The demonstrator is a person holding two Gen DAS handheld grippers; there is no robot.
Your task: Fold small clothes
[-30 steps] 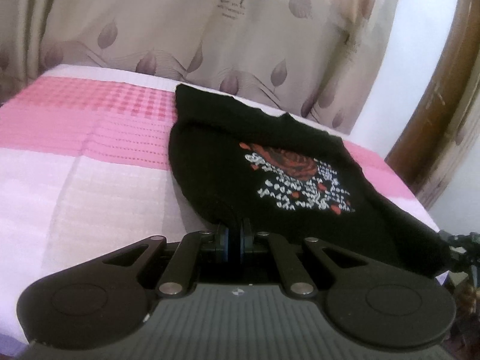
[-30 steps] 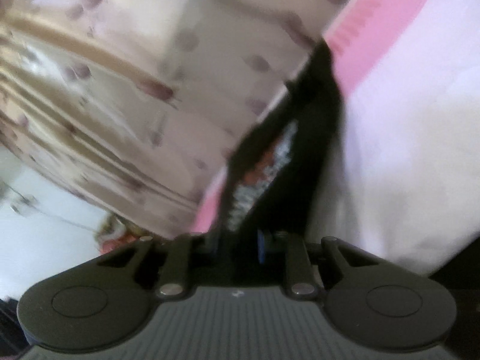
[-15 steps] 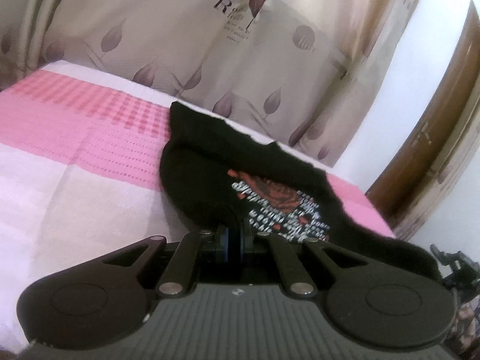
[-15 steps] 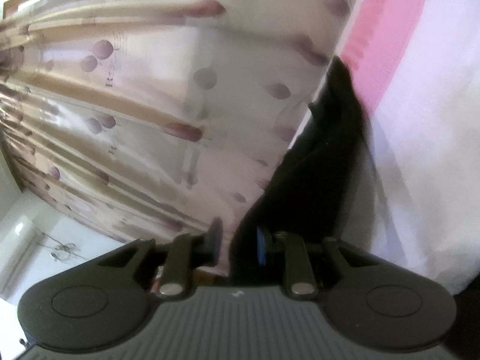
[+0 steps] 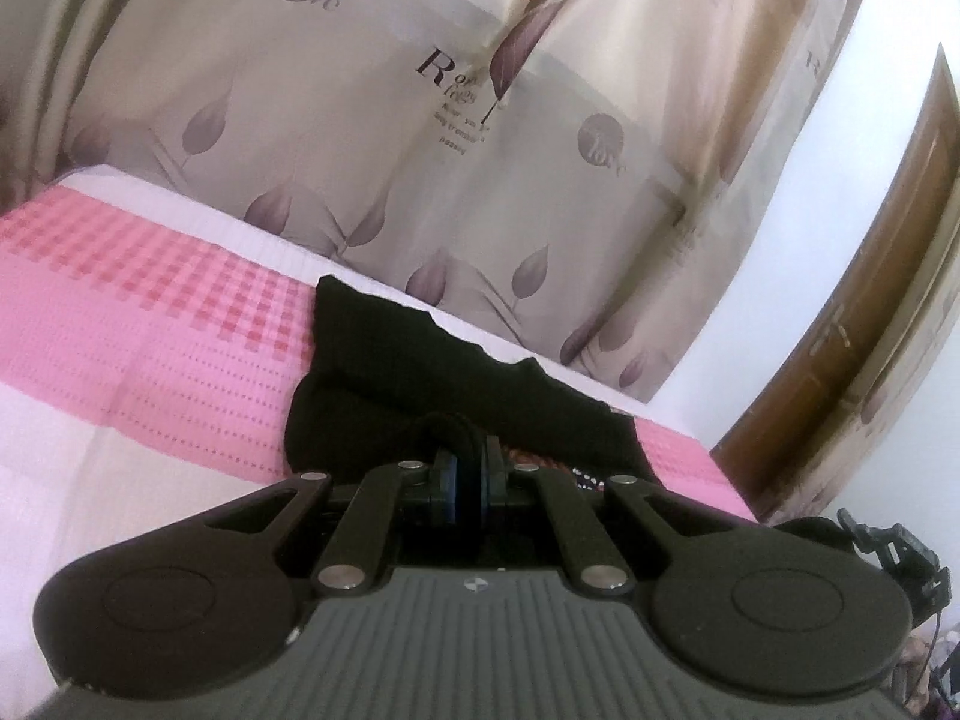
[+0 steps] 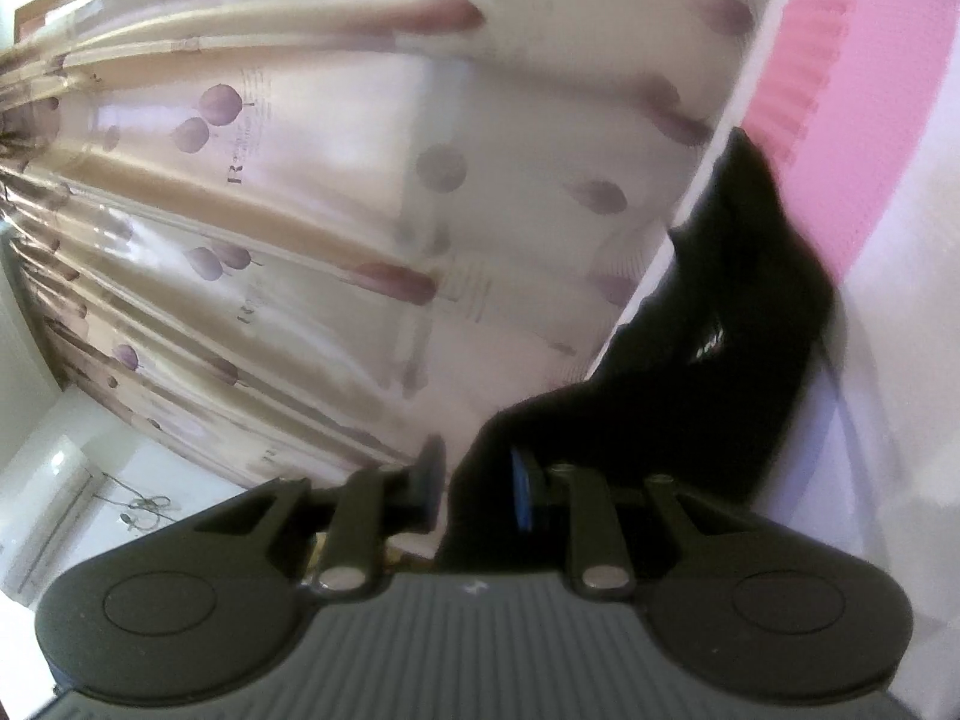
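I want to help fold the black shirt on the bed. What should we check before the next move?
1. Left gripper pinching the black shirt: ok, the jaws are shut on a bunch of cloth.
2. Right gripper holding the shirt: ok, cloth sits between its pads.
3. Far edge of the shirt resting on the pink and white bedspread: ok.
4. Bed beside the shirt free for laying it down: ok on the side in view.
5. Folded edges lined up: cannot tell, the gripper hides the near part.
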